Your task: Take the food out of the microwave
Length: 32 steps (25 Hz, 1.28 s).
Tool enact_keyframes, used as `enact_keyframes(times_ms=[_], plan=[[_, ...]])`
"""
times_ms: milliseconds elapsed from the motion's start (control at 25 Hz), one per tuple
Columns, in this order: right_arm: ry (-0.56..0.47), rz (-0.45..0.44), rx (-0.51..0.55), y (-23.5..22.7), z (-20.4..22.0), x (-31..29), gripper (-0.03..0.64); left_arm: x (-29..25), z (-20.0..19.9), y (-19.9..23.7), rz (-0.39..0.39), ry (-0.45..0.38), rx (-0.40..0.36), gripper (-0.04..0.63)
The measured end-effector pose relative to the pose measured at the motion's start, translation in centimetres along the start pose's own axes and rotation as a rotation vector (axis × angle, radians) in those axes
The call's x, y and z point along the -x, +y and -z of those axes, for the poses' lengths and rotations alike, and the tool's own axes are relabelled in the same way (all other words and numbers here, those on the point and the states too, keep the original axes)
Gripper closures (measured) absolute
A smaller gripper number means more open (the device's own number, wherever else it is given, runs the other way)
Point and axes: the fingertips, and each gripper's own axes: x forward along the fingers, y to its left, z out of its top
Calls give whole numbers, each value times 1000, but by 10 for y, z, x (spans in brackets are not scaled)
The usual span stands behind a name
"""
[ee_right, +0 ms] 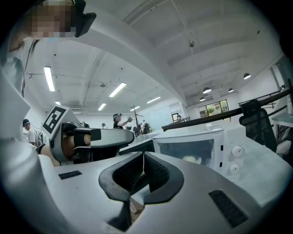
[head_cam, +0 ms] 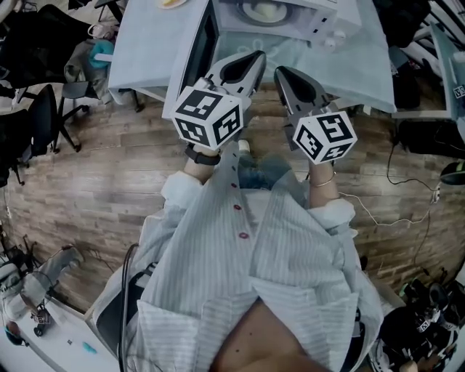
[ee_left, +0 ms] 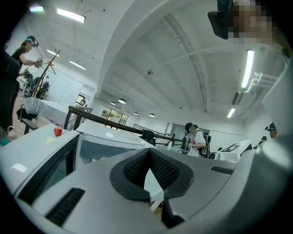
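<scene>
The white microwave [head_cam: 320, 25] stands on a table under a pale cloth [head_cam: 149, 43], its door [head_cam: 200, 47] swung open to the left. A pale plate of food [head_cam: 265, 11] lies in the cavity and also shows through the opening as food [ee_right: 192, 159] beside the knobs [ee_right: 236, 151]. My left gripper [head_cam: 251, 62] and right gripper [head_cam: 287, 76] are side by side just short of the table's front edge, both pointing at the microwave. Each is shut with nothing between its jaws. The left gripper view looks past its shut tips [ee_left: 149, 167] at the open door [ee_left: 46, 173].
A red apple [ee_left: 57, 131] sits on the table left of the microwave. Office chairs [head_cam: 43, 123] stand on the wooden floor at left, and cables [head_cam: 407, 182] trail at right. Other people [ee_left: 198, 139] work at tables further back.
</scene>
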Motion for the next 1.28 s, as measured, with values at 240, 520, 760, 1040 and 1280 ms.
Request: enact_keyframes(times_ms=[240, 520, 760, 1040, 1280], plan=[[12, 25, -19, -6, 8, -12, 584, -3, 9, 17, 5, 22, 18, 588], [33, 44, -49, -33, 11, -30, 584, -25, 20, 33, 3, 52, 57, 588], [34, 50, -36, -70, 3, -50, 584, -63, 17, 49, -10, 50, 61, 588], [52, -5, -24, -120, -17, -88, 584, -119, -4, 77, -66, 17, 55, 588], [56, -66, -17, -154, -43, -112, 584, -157, -26, 91, -119, -12, 54, 588]])
